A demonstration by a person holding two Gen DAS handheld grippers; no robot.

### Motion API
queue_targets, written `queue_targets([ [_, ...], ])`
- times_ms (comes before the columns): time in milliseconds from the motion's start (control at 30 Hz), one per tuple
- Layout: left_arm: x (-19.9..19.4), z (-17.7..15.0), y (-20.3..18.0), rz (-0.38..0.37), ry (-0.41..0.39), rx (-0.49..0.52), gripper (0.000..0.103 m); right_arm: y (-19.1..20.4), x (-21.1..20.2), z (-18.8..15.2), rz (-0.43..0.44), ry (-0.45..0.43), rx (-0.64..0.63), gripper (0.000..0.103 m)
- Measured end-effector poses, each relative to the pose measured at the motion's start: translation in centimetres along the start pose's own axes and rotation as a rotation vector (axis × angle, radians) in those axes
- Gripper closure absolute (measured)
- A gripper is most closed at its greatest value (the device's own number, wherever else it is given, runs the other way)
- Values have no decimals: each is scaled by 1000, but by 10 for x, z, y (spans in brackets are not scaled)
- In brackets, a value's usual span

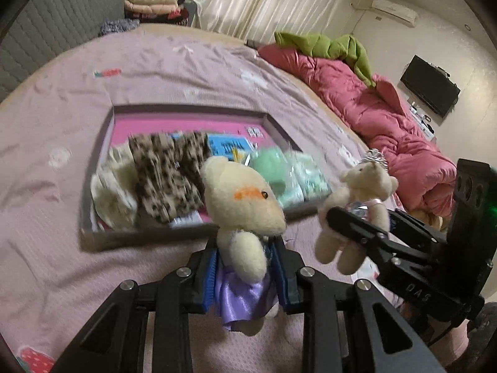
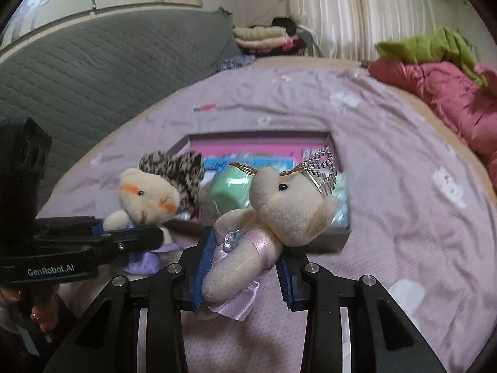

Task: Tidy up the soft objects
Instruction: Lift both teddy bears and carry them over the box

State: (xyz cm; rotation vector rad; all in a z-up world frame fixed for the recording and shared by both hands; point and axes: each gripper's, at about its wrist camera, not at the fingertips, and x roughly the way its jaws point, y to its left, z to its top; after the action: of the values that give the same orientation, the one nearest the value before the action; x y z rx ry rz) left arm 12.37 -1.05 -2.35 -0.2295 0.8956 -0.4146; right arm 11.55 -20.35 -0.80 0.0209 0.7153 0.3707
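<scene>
Left wrist view: my left fingers clench the cream plush bear in a purple satin skirt, held above the lilac bedsheet, in front of the shallow grey box with pink lining. My right fingers show at the right.

Right wrist view: my right fingers grip the cream plush bear with a silver tiara and pink dress at the waist, lifted off the bed, near that box.
</scene>
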Motion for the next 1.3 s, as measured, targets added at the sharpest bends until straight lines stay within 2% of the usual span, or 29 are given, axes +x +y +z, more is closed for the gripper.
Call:
queue_targets([
  [267, -2, 23, 9, 29, -68, -15, 72, -9, -6, 24, -5, -53, -9, 65],
  [700, 11, 41, 20, 54, -88, -18, 72, -22, 6, 51, -15, -79, -25, 65],
  [1300, 31, 52, 25, 84, -56, -25, 72, -25, 38, 65, 8, -19, -76, 65],
])
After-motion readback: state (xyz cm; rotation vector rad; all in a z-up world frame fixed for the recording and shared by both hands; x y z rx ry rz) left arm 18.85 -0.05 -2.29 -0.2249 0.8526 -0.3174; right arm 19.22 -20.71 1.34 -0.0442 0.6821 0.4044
